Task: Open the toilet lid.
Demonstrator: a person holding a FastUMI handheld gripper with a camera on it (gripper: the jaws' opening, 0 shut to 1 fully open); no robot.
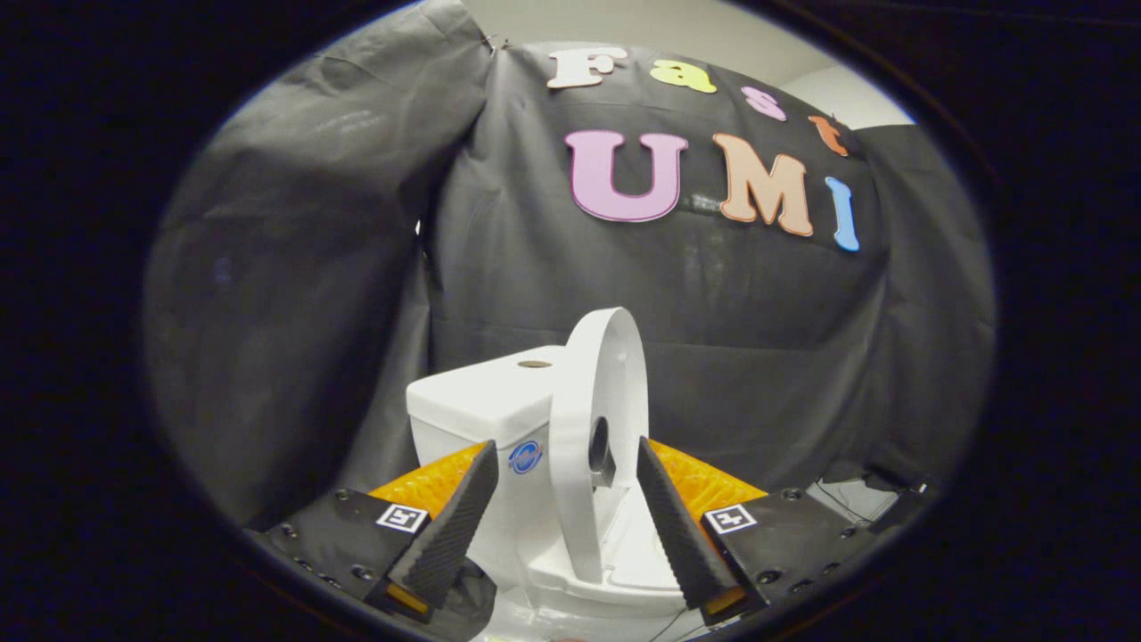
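Observation:
A small white toilet (499, 419) stands just ahead of my fingers, with its tank (481, 392) to the left. Its white lid (593, 419) is raised nearly upright, seen edge-on, with a dark round spot on its inner face. The lid rises between my two black ribbed fingers (459, 522), which stand apart on either side of it without touching. My gripper (570, 459) is open. The bowl's rim (615, 571) lies below the lid, between the fingers.
An orange surface (704, 486) shows behind the toilet on both sides. Black cloth (312, 294) walls the booth behind and to the left. A cable and a small dark object (891, 495) lie at the right on a pale floor.

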